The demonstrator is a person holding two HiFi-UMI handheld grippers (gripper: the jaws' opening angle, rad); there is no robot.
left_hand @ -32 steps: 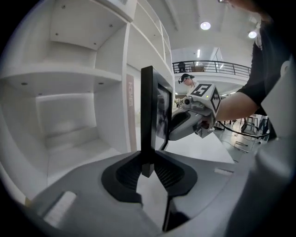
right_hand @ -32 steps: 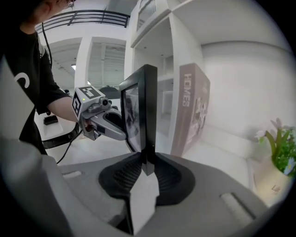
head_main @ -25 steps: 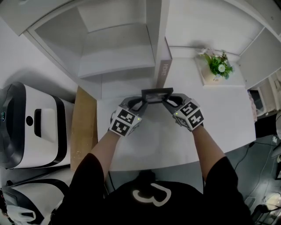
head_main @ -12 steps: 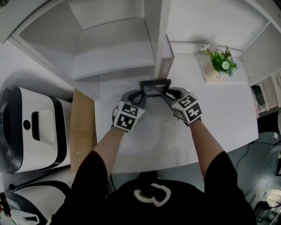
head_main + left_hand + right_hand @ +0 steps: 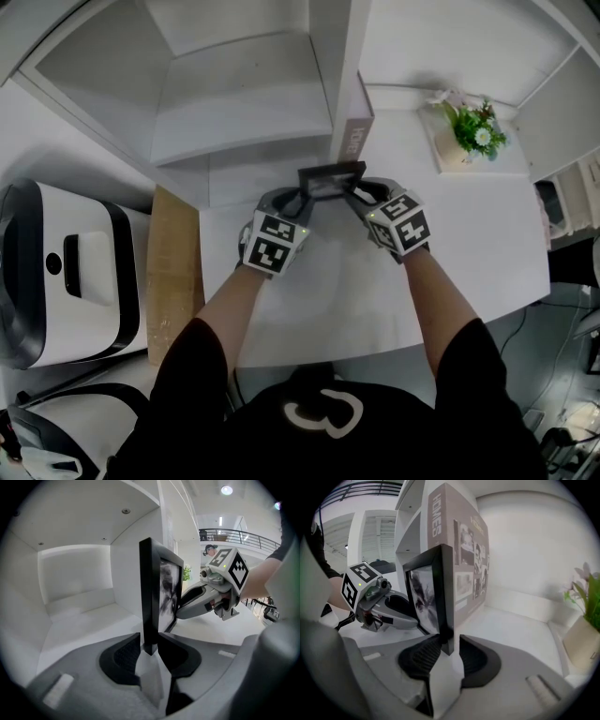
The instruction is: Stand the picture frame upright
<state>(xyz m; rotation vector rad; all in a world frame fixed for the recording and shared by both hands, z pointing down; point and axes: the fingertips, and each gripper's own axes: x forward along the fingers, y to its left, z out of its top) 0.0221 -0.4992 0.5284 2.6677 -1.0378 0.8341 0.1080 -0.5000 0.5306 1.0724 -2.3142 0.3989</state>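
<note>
The black picture frame [image 5: 331, 178] stands upright on the white table [image 5: 469, 244], just in front of the book. My left gripper [image 5: 300, 192] has the frame's left edge [image 5: 151, 602] between its pads. Those jaws have just eased slightly wider, and both pads still touch the frame. My right gripper [image 5: 362, 190] straddles the frame's right edge [image 5: 440, 597]. Its jaws have just been opening, and a gap shows between the frame and one pad. Each gripper also shows in the other's view: the right gripper [image 5: 206, 599], the left gripper [image 5: 382, 606].
A beige book [image 5: 354, 131] marked HOMES stands right behind the frame, against the white shelf unit [image 5: 244, 94]. A potted plant [image 5: 469, 136] sits at the back right. A wooden board [image 5: 173, 272] and a white-and-black appliance [image 5: 66, 272] lie left of the table.
Both grippers and the frame have shifted a little away from the person, toward the book. The right jaws have spread off the frame's edge.
</note>
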